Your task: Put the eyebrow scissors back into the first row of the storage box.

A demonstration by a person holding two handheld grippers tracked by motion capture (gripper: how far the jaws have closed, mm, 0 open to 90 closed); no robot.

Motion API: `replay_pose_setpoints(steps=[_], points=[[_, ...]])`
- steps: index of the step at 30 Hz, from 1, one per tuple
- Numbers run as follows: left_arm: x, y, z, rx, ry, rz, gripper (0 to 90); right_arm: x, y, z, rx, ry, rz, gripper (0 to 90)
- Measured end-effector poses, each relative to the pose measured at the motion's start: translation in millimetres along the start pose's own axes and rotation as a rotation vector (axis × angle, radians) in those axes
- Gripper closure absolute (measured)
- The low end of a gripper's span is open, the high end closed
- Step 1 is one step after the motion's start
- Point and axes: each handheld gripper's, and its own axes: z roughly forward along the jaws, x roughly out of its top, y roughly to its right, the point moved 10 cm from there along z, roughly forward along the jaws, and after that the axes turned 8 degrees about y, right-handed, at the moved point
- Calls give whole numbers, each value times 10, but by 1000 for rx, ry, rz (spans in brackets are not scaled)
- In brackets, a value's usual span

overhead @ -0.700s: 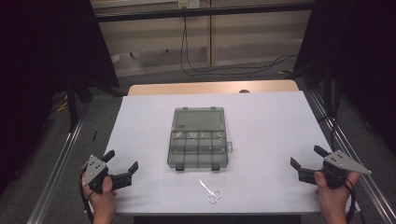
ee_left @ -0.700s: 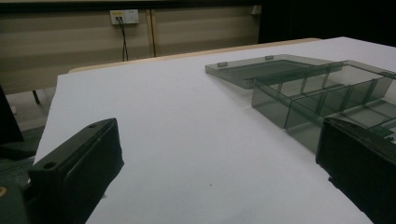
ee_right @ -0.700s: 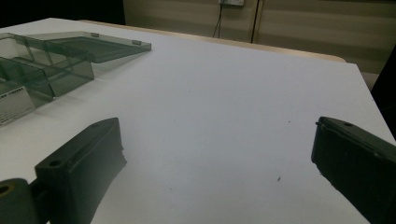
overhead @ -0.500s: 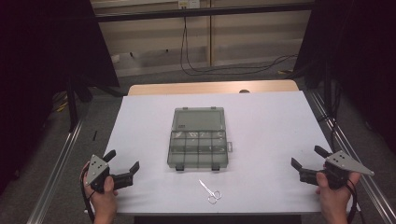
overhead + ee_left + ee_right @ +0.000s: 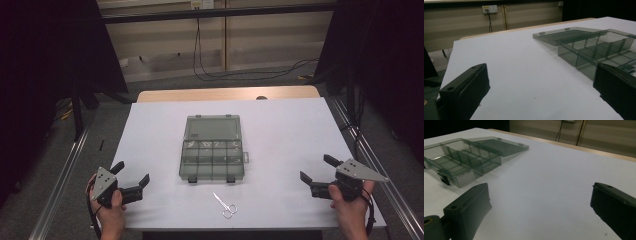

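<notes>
A clear grey compartment box lies open in the middle of the white table, its lid folded flat toward the far side. A small pair of scissors lies just in front of it near the table's front edge. My left gripper rests at the front left corner, held by a hand, open with nothing between its jaws. At the front right my right gripper is open and empty too. The box stands to the right in the left gripper view, and the box sits at the upper left in the right gripper view.
The white table top sits on a wooden table whose far edge shows beyond it. Metal rails run along both sides. Cables lie on the floor behind the table.
</notes>
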Motion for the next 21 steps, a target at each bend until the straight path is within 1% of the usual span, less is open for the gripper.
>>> replay_pose_setpoints(steps=[4,5,7,8,9,11,13,16,17,19,21], points=[[-1,4,7,-2,1,3,5,63,-158,67,42,-23,-11,18],[-3,-3,9,8,-2,6,5,78,-195,88,54,-27,-17,18],[-7,0,6,7,-6,8,3,100,-266,133,71,-42,-28,15],[-3,16,15,2,5,-6,2,114,-303,155,82,-47,-30,15],[-7,7,7,3,-3,2,2,128,-341,176,93,-50,-31,14],[-5,9,5,-4,-2,3,2,157,-411,215,113,-59,-34,14],[-7,8,5,-3,-3,3,2,181,-486,256,131,-69,-35,14],[-10,13,4,-2,-8,6,2,215,-598,325,164,-82,-51,10],[-5,19,11,-2,1,-3,2,227,-633,346,171,-89,-50,8],[-7,15,10,0,-2,0,2,261,-695,388,192,-96,-59,2],[-11,10,8,3,-7,4,2,296,-758,425,211,-106,-59,0]])
